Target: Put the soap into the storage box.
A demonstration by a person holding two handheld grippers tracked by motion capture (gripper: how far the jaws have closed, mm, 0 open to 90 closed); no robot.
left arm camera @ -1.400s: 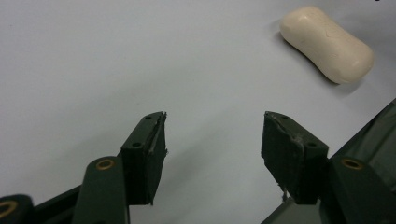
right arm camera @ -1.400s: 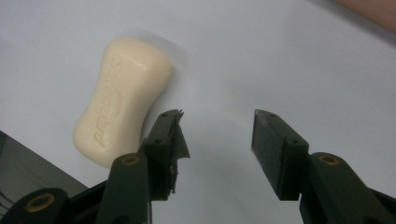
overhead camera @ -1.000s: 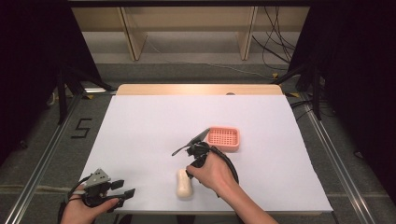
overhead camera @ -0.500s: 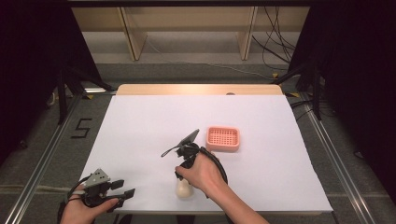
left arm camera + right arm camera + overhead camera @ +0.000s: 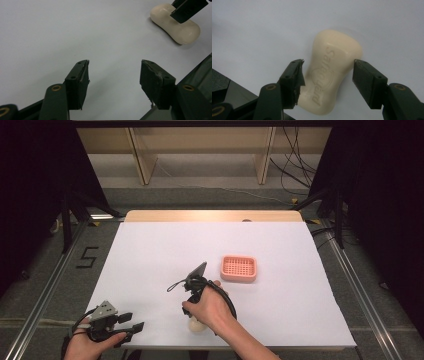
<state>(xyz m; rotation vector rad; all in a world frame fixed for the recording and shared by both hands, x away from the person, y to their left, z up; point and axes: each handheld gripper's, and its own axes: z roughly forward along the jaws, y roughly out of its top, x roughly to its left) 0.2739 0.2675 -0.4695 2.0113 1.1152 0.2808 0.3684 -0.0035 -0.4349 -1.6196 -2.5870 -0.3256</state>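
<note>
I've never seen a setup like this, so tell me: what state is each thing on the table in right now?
Soap bar: lying flat on the white table, waist between the right gripper's jaws, not yet squeezed.
Right gripper: open, straddling the soap.
Left gripper: open, holding nothing, near the table's front-left corner.
Pink soap dish: upright, empty, apart from the soap.

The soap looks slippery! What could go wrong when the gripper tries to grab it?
1. The soap is smooth and rounded, so it might squirt out when the right gripper squeezes; its jaws stand open on either side of the narrow waist.
2. One jaw looks closer to the soap than the other, so closing could push the bar sideways on the table.
3. The pink dish sits apart, so a weak grip might drop the soap on the way, if that's where it goes.
</note>
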